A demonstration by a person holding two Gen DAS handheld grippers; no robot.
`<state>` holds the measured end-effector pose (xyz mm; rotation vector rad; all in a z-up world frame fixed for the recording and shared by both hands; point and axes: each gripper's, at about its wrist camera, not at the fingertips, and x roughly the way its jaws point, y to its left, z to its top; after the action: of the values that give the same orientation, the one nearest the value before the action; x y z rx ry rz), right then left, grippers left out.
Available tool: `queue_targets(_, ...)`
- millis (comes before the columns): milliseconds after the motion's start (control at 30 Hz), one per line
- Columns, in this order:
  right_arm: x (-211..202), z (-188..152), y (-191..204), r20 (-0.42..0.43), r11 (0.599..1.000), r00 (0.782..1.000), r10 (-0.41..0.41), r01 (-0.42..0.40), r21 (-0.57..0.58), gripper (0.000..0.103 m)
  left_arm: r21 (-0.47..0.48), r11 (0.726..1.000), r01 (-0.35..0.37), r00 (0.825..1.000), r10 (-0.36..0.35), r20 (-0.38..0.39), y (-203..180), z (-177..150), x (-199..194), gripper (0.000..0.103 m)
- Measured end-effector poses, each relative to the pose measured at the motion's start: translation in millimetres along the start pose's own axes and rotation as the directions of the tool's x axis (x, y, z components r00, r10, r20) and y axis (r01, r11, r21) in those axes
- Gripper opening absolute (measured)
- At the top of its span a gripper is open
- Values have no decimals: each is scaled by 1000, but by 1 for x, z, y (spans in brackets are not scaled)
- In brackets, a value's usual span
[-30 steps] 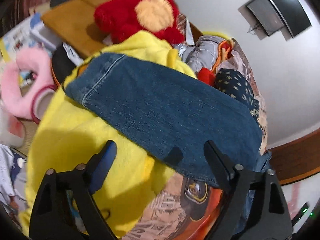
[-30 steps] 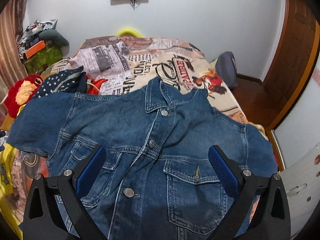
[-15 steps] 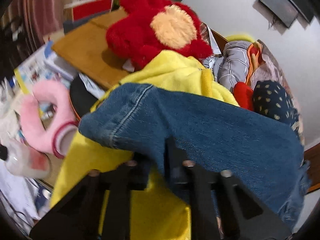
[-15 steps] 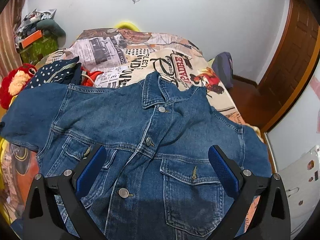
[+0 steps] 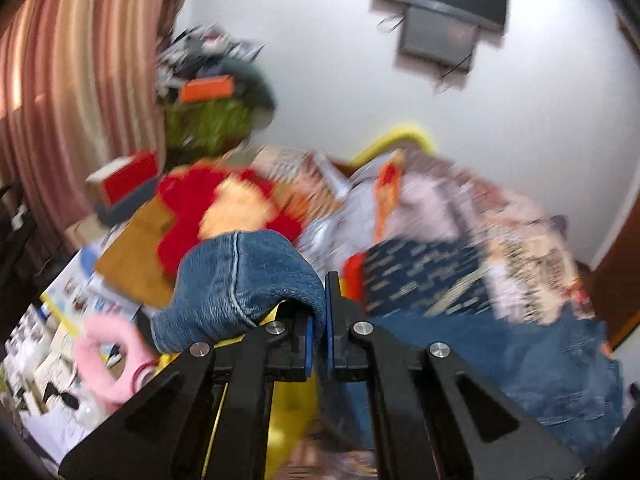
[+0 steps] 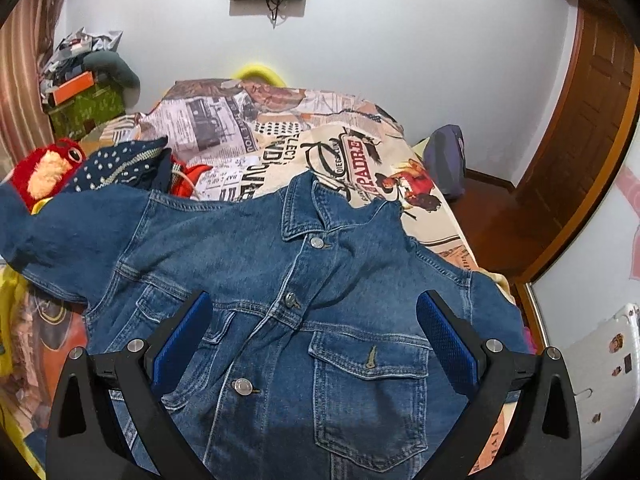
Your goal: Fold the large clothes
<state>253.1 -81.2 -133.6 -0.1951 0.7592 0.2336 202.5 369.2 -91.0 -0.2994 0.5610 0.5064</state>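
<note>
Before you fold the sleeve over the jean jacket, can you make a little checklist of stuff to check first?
1. Left gripper pinching the sleeve: ok, shut on its cuff end.
2. Right gripper out of the way: ok, open above the denim jacket, not gripping it.
3. Jacket spread front-up on the bed: ok, buttons showing.
4. Other sleeve flat: cannot tell, it runs off the bed edge.
5. Red plush toy clear of the sleeve: cannot tell, very close.

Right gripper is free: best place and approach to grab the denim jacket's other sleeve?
Right gripper hangs open over the denim jacket. Pinch its sleeve hem at the right edge, coming from that outer side: it lies flat there, mirroring the left gripper's hold.
</note>
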Motion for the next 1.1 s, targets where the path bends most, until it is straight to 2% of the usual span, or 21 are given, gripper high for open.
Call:
queue_targets(100, -5, -1, -6, 12, 1000, 1000, 12, -12, -2, 101, 23, 998, 56, 996, -58, 63, -36, 20, -22, 3)
queue_targets(200, -8, -3, -15, 21, 1000, 1000, 11, -11, 1, 101, 65, 990, 125, 985, -131, 110, -77, 35, -43, 3)
queue_targets(300, -12, -7, -27, 30, 999, 999, 29, -30, 27, 101, 108, 971, 211, 966, -224, 126, -122, 43, -58, 3)
queue_targets(433, -16, -12, -43, 38, 997, 998, 48, -50, 64, 101, 161, 929, 333, 932, -350, 93, -187, 49, -64, 3)
queue_targets(600, -20, -19, -61, 42, 995, 998, 42, -46, 94, 101, 216, 861, 460, 881, -472, 4, -265, 38, -57, 3)
queue_targets(700, -22, -26, -73, 41, 991, 998, 55, -60, 122, 101, 253, 829, 499, 864, -500, -63, -306, 17, -49, 3)
queue_targets(800, -20, -31, -84, 32, 989, 998, 54, -58, 134, 101, 272, 794, 544, 839, -524, -150, -341, -12, -37, 3)
queue_targets(933, -17, -37, -96, 10, 990, 1000, 21, -22, 140, 101, 296, 742, 602, 796, -528, -295, -385, -63, -15, 3)
queue_targets(1100, -12, -49, -114, -27, 987, 1000, 5, 0, 164, 101, 337, 682, 648, 742, -468, -480, -424, -138, 8, 3)
